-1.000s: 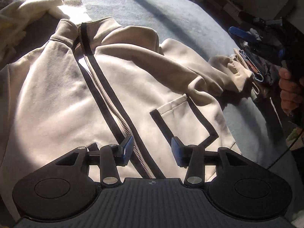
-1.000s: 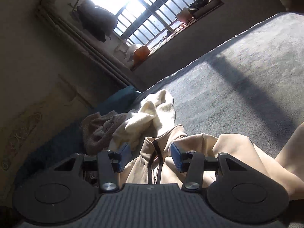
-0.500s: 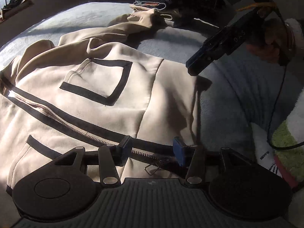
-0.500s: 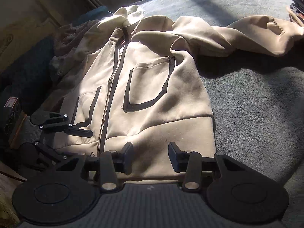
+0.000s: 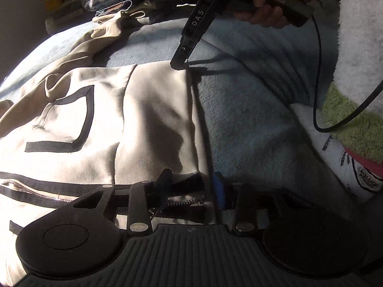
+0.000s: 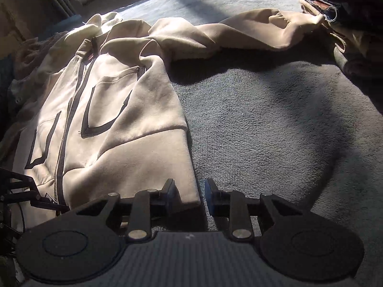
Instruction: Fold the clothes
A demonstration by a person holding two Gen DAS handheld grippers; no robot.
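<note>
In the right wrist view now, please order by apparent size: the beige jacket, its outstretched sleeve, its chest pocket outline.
1. beige jacket
2. outstretched sleeve
3. chest pocket outline
The sleeve lies farther from the camera, so its true size is unsure.

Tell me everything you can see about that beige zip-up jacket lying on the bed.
The beige zip-up jacket lies front-up and spread on a grey-blue fleecy blanket. It looks like soft sweatshirt fabric. A metal zipper with dark trim runs down the front, closed, and dark bands outline the pockets on both sides. One sleeve stretches out to a pile of other clothes. The hem band faces both tools. The left gripper straddles the zipper's bottom end; the right gripper straddles the hem's corner, both jaws having just been closing.
</note>
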